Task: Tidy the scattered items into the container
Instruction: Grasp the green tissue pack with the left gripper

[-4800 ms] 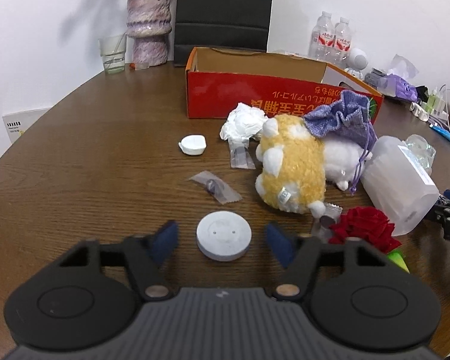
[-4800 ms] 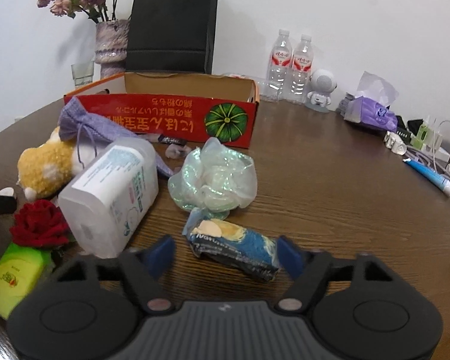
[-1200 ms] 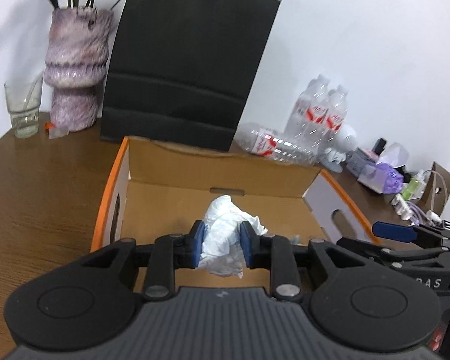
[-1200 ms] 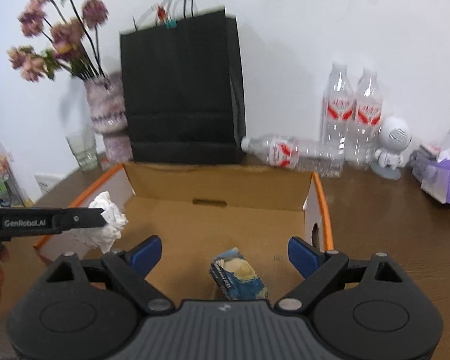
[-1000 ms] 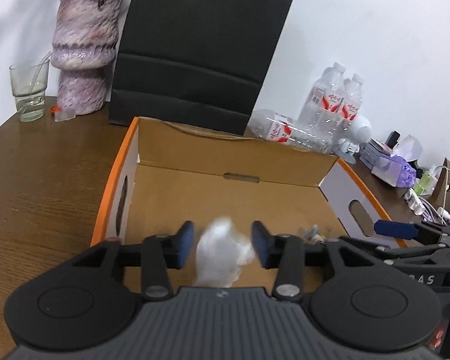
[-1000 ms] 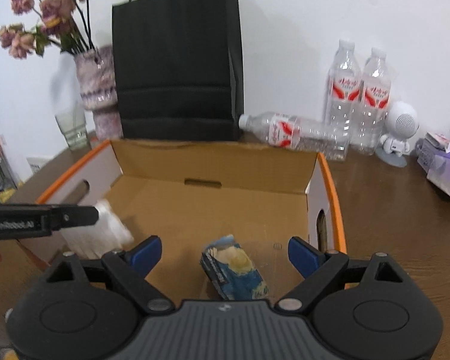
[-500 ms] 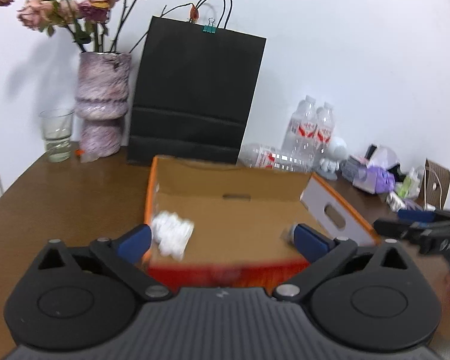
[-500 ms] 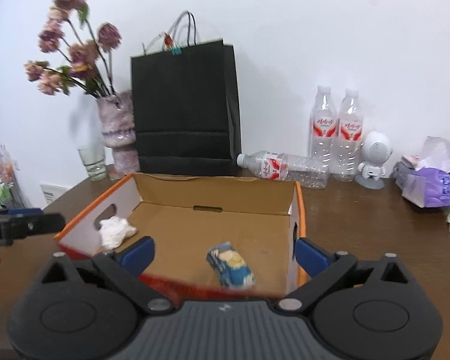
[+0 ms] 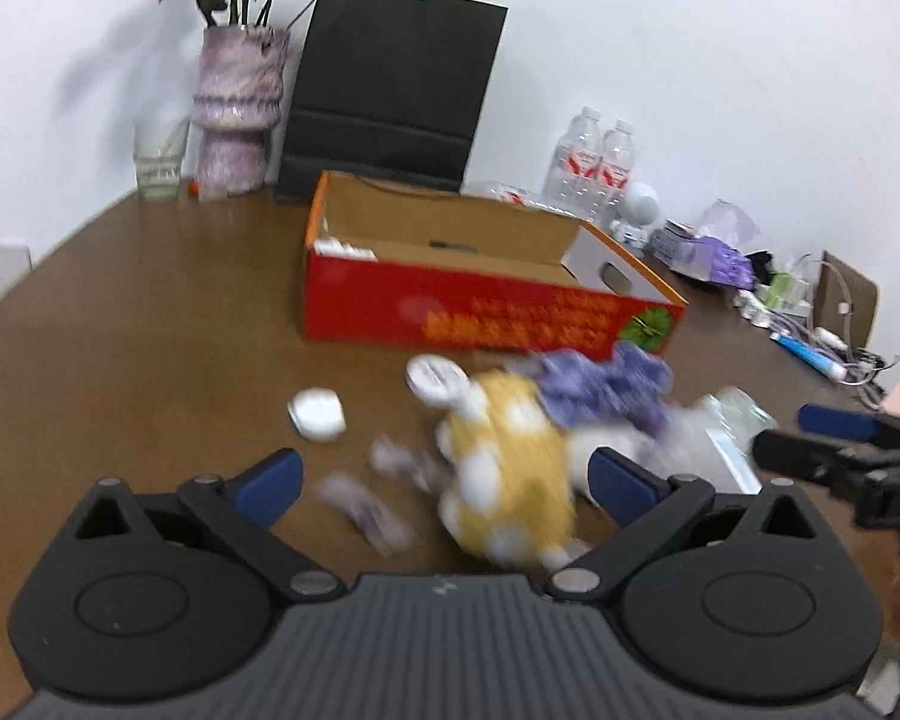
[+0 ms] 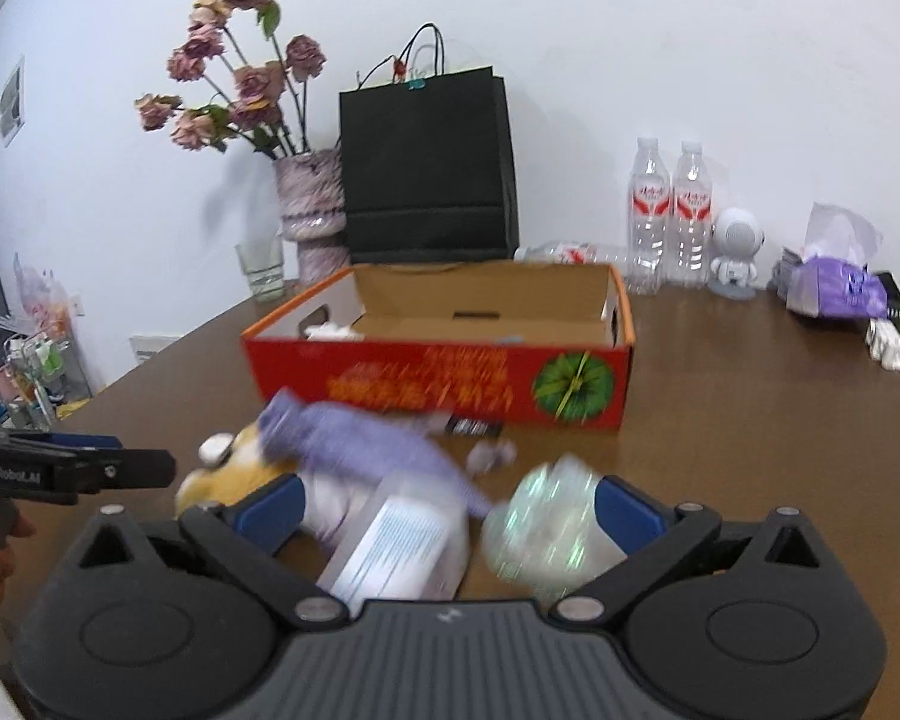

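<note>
The red cardboard box [image 9: 486,312] stands open on the brown table [image 9: 150,324], and I use it as the landmark. Inside the box, near its left wall, a crumpled white tissue [image 10: 330,331] lies; only its top shows over the rim. The rest of the box floor is hidden by the front wall.

In front of the box the scattered items lie close together, all blurred. A yellow and white plush toy [image 9: 510,468] is nearest to the camera in the left wrist view. A purple knitted pouch [image 9: 600,387] lies partly over it, on the side toward the box. A round white disc [image 9: 432,377] is just in front of the box, beside the toy, and a small white cap [image 9: 318,414] is further left of it. Small clear packets [image 9: 366,504] lie in front of the cap. To the right of the toy there is a white plastic bottle [image 10: 402,534] on its side and a shiny crumpled film ball [image 10: 546,534] beside it.

The left gripper [image 9: 444,480] is spread wide and holds nothing. The right gripper [image 10: 447,504] is also spread wide and empty, above the bottle and the ball.

Behind the box stand a black paper bag [image 9: 390,84], a vase with flowers [image 9: 240,114] and two water bottles [image 10: 669,222]
</note>
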Demonstrator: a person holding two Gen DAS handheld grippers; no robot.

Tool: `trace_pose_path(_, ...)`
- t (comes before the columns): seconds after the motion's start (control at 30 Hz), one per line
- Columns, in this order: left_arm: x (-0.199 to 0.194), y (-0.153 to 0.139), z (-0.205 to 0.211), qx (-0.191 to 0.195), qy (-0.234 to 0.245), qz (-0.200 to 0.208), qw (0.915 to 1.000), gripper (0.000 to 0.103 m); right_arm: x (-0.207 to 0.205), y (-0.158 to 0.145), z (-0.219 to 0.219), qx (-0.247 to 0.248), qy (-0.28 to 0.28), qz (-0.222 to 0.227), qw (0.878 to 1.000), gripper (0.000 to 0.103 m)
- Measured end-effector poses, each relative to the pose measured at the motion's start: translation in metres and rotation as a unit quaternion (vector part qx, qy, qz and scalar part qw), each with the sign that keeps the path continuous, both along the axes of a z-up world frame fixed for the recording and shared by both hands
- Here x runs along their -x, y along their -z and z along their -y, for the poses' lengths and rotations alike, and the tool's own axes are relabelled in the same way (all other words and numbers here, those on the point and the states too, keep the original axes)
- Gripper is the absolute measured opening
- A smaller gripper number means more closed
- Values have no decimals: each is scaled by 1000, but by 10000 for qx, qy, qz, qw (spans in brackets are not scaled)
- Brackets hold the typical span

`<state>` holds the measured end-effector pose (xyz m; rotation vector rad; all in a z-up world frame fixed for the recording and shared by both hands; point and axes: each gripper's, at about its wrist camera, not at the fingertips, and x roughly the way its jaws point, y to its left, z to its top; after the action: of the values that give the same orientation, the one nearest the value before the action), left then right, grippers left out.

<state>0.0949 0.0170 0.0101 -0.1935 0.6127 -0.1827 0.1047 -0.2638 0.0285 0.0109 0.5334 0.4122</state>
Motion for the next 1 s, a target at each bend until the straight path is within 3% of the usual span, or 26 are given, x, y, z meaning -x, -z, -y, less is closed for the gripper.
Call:
trace_pose_path(0.27, 48, 16, 16, 63, 370, -221, 9990, 103, 53, 16, -2, -47, -80, -212, 9997, 103)
trace_pose_path(0.5, 60, 21, 63, -309, 1039, -435, 9931, 103, 73, 21, 13, 143, 278, -287, 9991, 103)
trace_pose_path(0.7, 57, 28, 97, -559, 1138, -638, 9899, 102, 82, 24, 30, -4, 532, -333, 9980, 103)
trace_pose_path(0.73, 57, 30, 100, -624, 1089, -708, 9896, 99, 83, 25, 31, -21, 533, -339, 9980, 103)
trace_pose_path(0.83, 61, 34, 100, -733, 919, -722, 9904, 76, 83, 25, 33, -79, 473, -366, 9982, 103)
trace_pose_path(0.87, 63, 34, 96, -719, 858, -698, 9913, 58, 82, 25, 31, -103, 411, -375, 9984, 103)
trace_pose_path(0.9, 64, 33, 89, -651, 777, -692, 9924, 47, 81, 24, 28, -121, 325, -369, 9987, 103)
trace_pose_path(1.0, 72, 32, 63, -449, 513, -677, 9954, 46, 80, 21, 13, -179, -89, -351, 9992, 103)
